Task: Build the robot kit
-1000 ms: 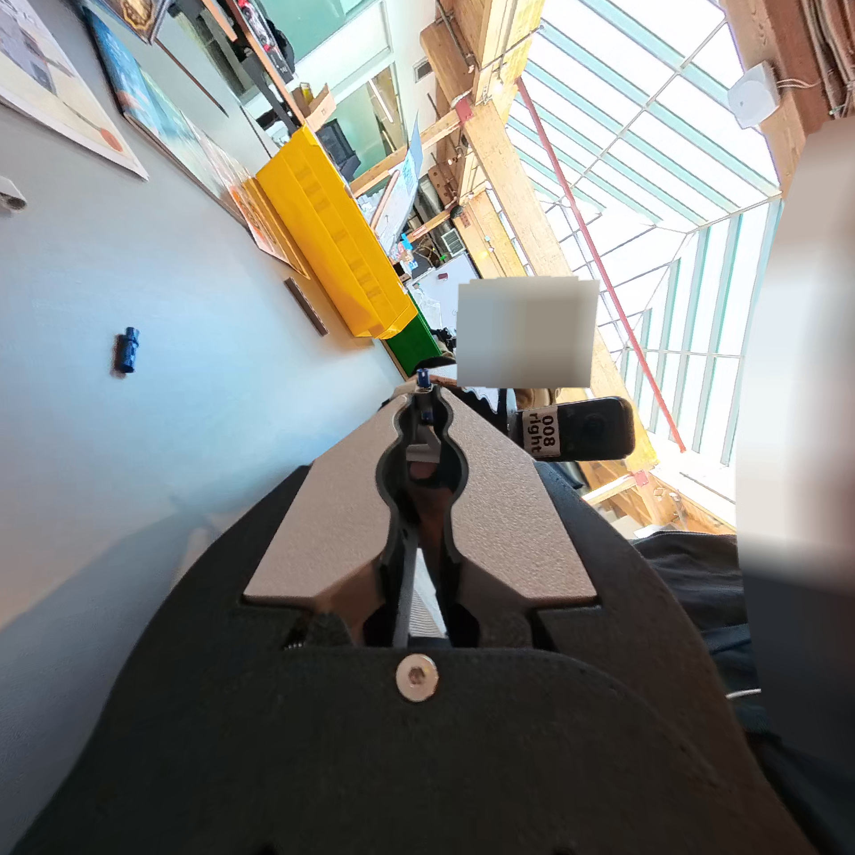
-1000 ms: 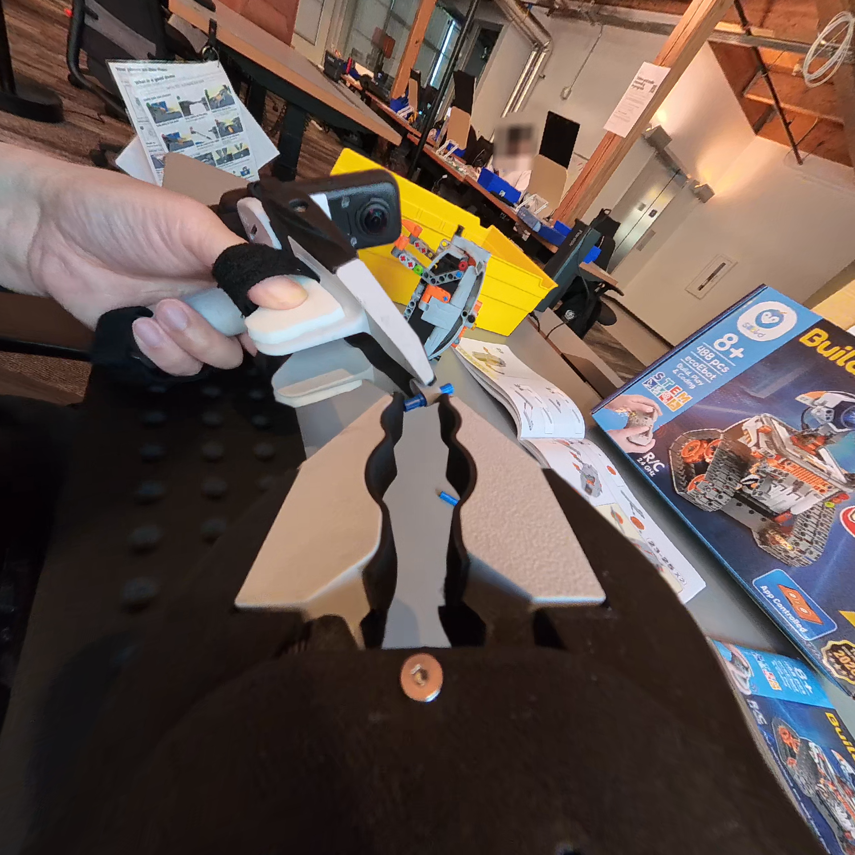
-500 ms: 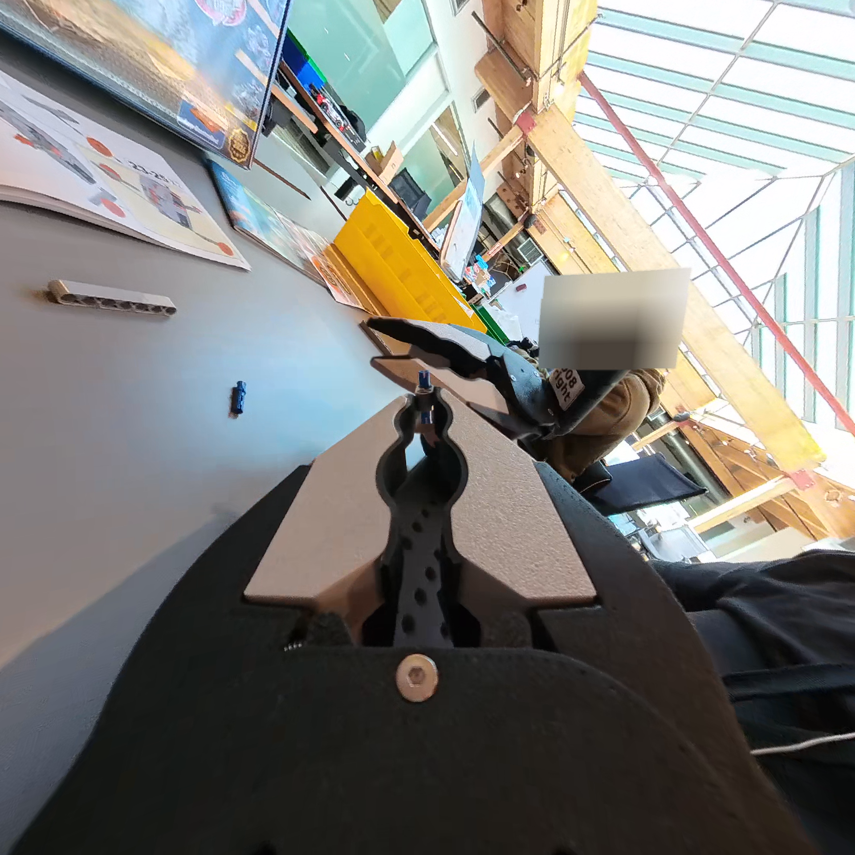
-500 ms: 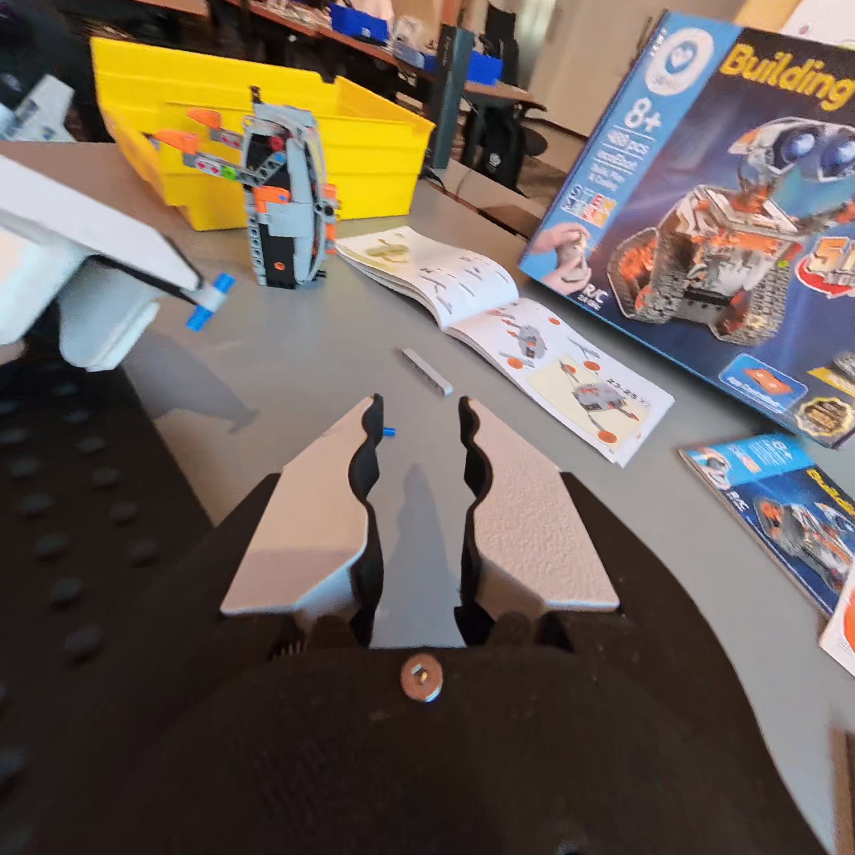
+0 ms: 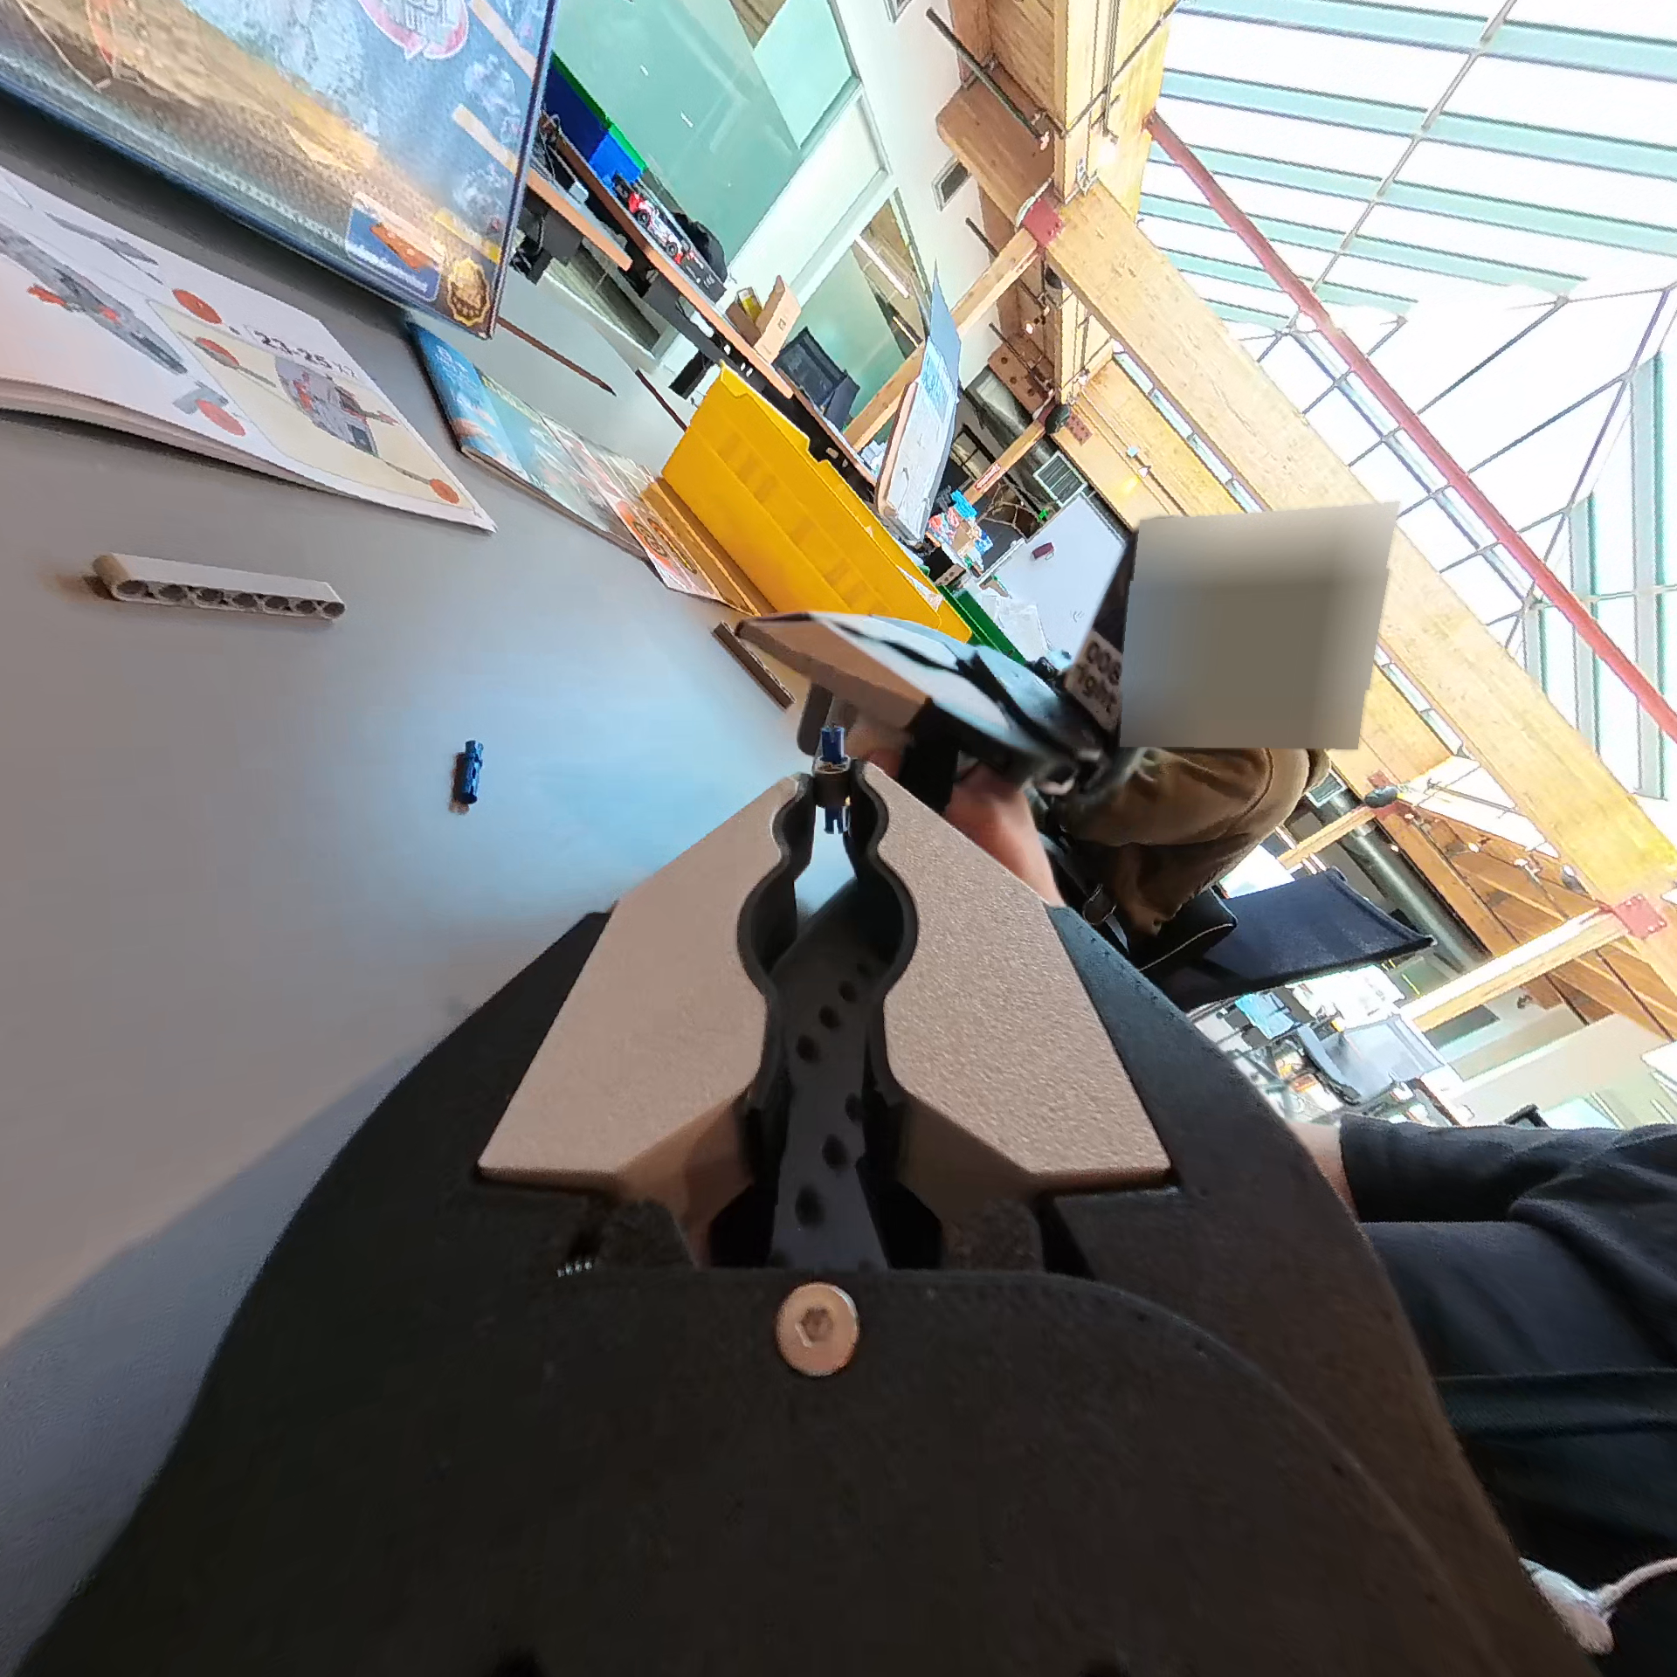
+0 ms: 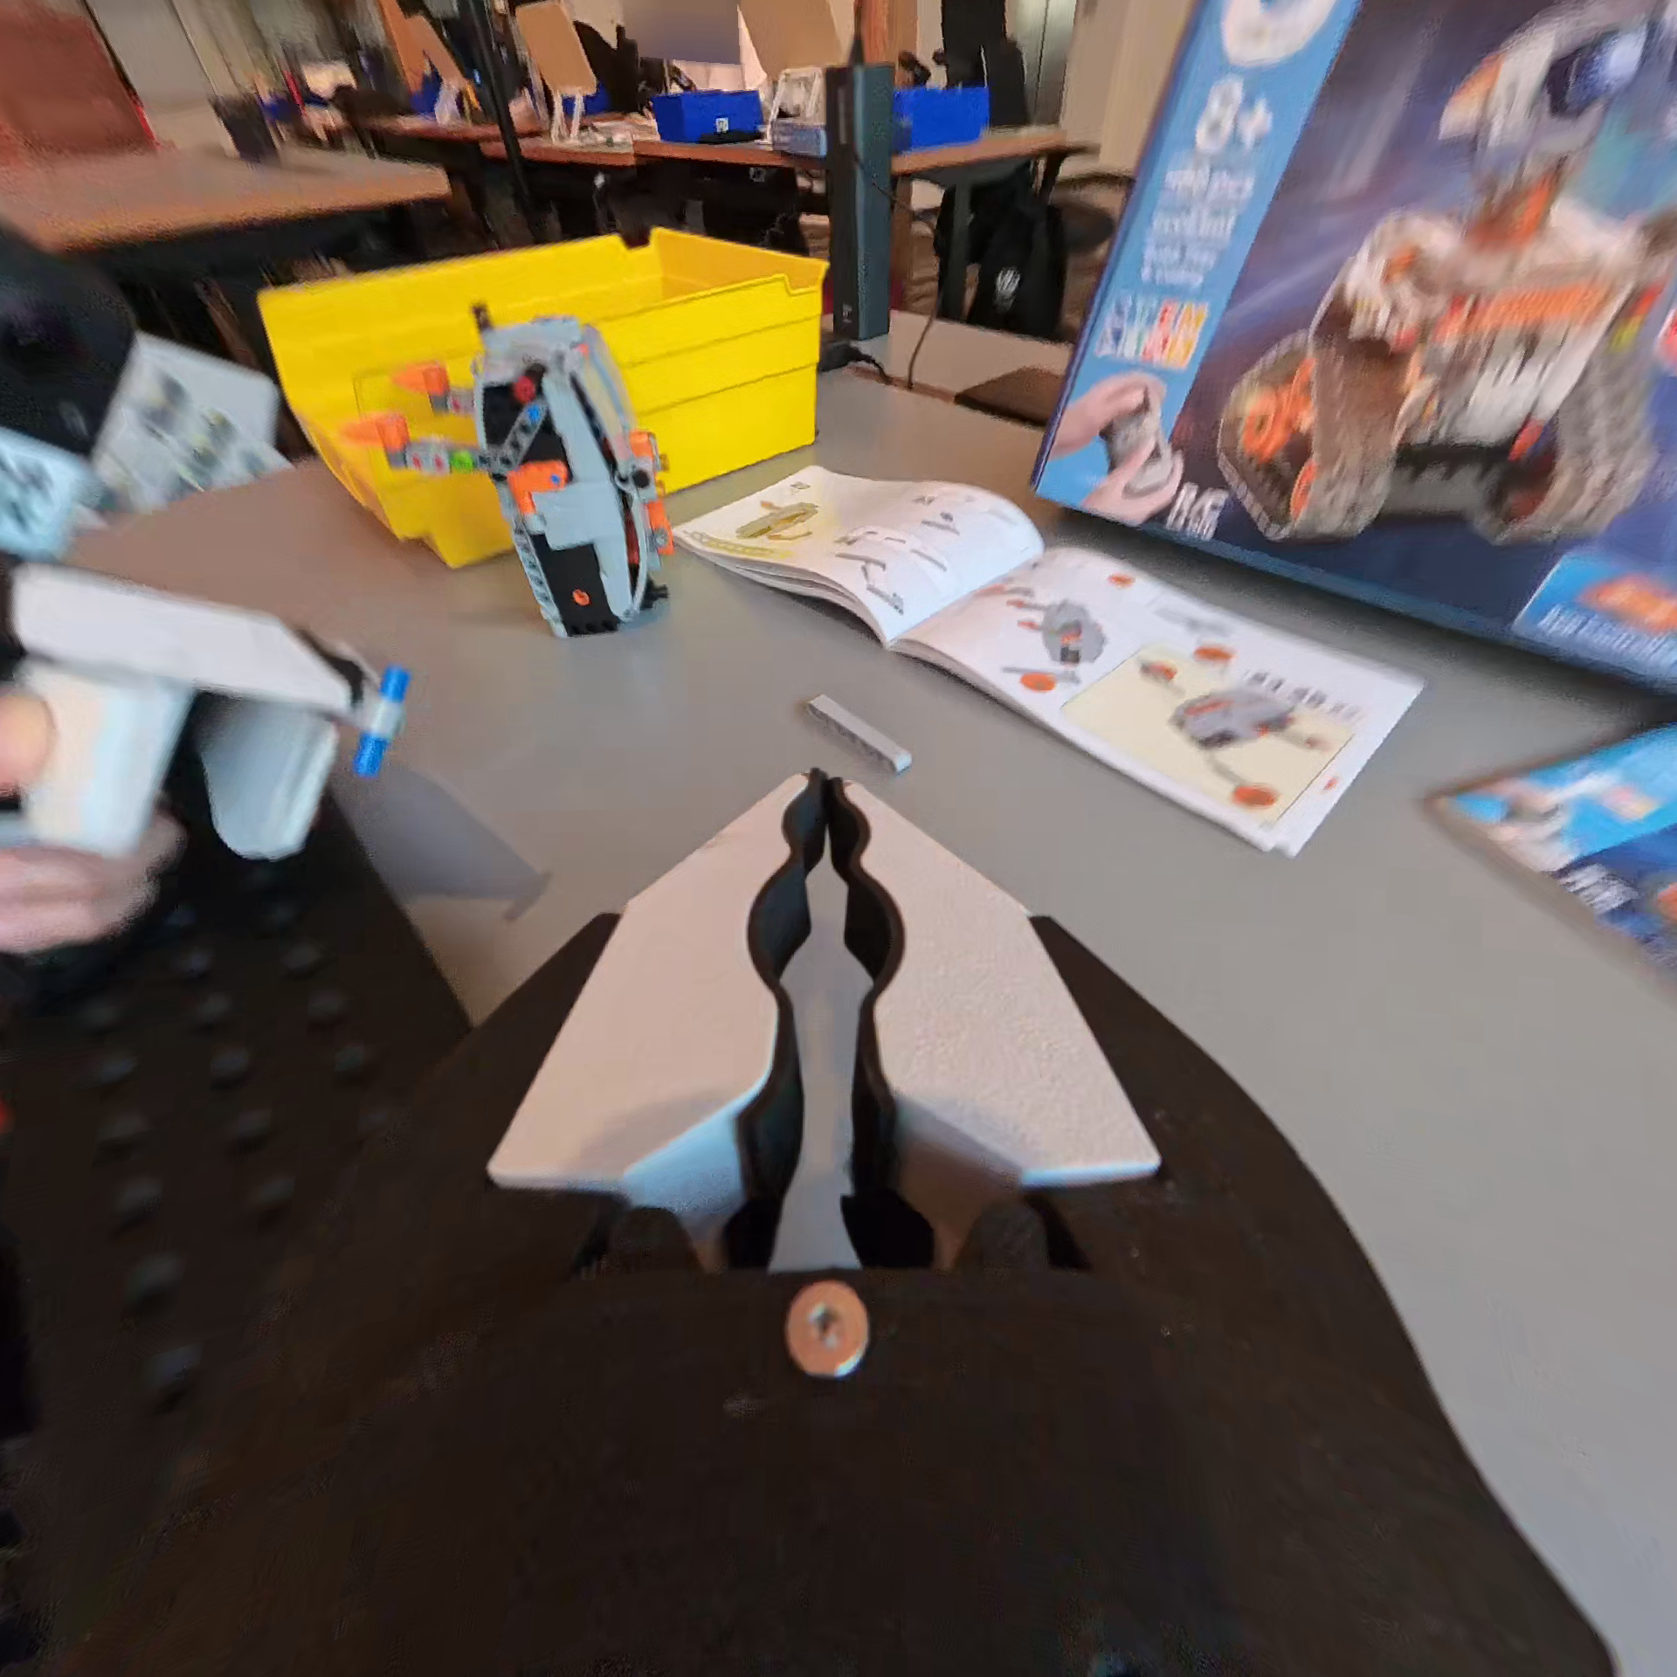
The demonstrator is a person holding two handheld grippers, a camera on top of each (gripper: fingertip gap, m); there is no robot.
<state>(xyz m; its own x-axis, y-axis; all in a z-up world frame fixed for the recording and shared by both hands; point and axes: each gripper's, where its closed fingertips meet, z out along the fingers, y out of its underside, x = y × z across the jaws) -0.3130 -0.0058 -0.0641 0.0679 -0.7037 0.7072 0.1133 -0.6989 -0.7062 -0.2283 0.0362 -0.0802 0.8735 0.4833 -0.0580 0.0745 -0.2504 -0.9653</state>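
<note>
My left gripper is shut on a small grey connector with blue pin ends, held above the grey table. It also shows at the left of the right wrist view, with the blue-ended piece sticking out of its tips. My right gripper is shut with nothing visible between its tips, low over the table and short of a grey beam. In the left wrist view it hovers just beyond my left tips. A loose blue pin lies on the table.
A partly built grey, black and orange model stands before a yellow bin. An open instruction booklet lies to the right, with a large toy box behind and a blue leaflet at the right edge.
My right gripper pulled back from the left gripper's tips, turned toward the table and closed from open. My left gripper stayed shut on the blue-ended piece.
</note>
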